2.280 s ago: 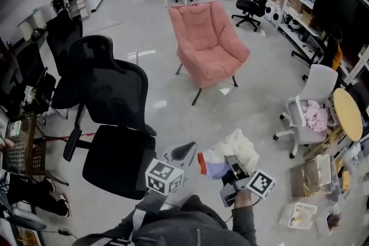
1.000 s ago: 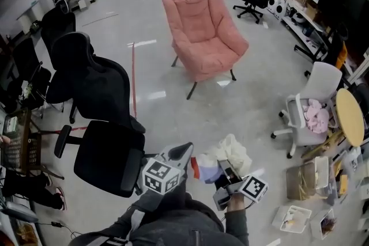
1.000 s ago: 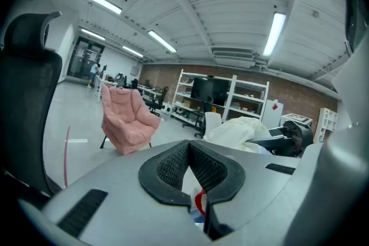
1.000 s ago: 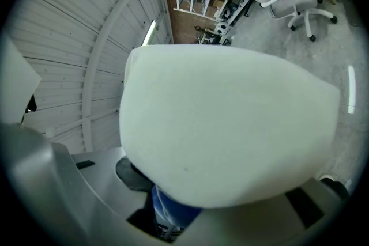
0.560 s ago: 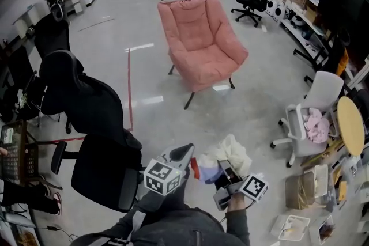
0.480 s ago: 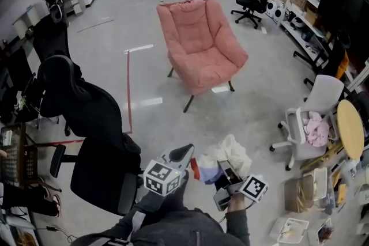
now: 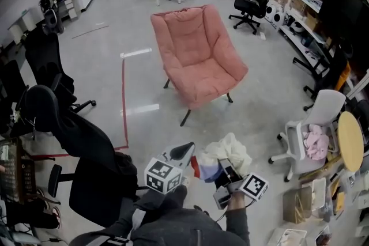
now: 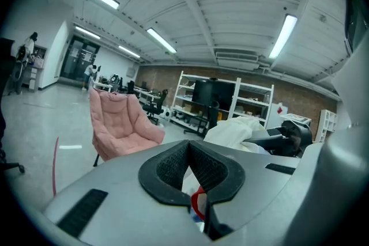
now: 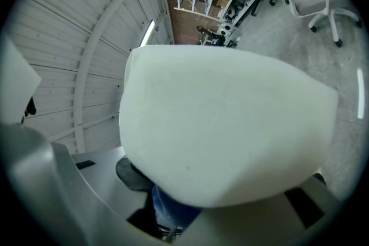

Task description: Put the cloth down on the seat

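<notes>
Got noticeably closer to the pink armchair (image 7: 199, 57) over the last couple of seconds. Looms bigger in the head view now, with the black office chair (image 7: 86, 152) slid off to the near-left of it.

Same carry as before though. Still hauling the cloth (image 7: 230, 152) as a white bundle with blue and red bits underneath. Well short of the armchair, on its near side, nowhere near the seat (image 7: 210, 80) yet.

Right gripper (image 7: 223, 170) clamped around the bundle with the jaws fairly wide. Just white fabric across its own view, plus a bit of blue down between the jaws.

Left gripper (image 7: 185, 151) closed to a narrow pinch, just left of the bundle. Looks to be nipping a red-edged corner of the cloth, but hard to swear to from that angle.

No change in either grip compared with a second ago.

So for the task: approach leg only, not the putting-down. Probably need to close the remaining gap to the armchair's front edge, lower the bundle onto the seat and let go with both. Worth watching for trailing fabric on the way.
</notes>
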A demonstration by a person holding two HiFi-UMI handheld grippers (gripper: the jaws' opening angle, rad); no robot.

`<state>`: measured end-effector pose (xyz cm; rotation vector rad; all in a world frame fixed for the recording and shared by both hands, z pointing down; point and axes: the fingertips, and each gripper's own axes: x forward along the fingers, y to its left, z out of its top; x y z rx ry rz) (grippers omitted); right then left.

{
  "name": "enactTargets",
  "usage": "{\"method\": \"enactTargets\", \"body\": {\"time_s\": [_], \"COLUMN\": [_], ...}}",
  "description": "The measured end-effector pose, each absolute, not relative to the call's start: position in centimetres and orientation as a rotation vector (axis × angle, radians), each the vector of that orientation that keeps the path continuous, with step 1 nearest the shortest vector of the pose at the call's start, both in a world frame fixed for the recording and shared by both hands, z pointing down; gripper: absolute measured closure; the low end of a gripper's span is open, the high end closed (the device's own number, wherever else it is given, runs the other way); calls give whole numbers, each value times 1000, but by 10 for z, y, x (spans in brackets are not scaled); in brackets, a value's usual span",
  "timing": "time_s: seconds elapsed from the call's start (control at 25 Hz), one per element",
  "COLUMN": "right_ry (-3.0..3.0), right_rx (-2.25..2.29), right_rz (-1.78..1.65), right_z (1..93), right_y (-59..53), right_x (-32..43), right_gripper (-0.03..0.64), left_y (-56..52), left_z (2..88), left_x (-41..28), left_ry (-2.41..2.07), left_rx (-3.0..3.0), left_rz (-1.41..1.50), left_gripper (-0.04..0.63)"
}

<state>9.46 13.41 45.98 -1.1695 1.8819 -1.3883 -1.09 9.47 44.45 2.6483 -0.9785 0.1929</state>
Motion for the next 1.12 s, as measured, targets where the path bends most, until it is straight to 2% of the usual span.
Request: {"method": "enactTargets", "body": {"time_s": [0.56, 1.12], "right_ry": [1867, 1827], "right_rx": [-1190, -1208], "right_rz": [-1372, -1384], "right_z": [462, 464], "right_y": [36, 0], "right_x": [97, 76], "right_gripper": [441, 442], "left_y": [-2, -40], "left_z": [447, 450], "left_x": [-7, -26], "left_ry": [-941, -914], "left_rx": [2666, 2653], "left_rz": [206, 192], "left_gripper": [591, 591]}}
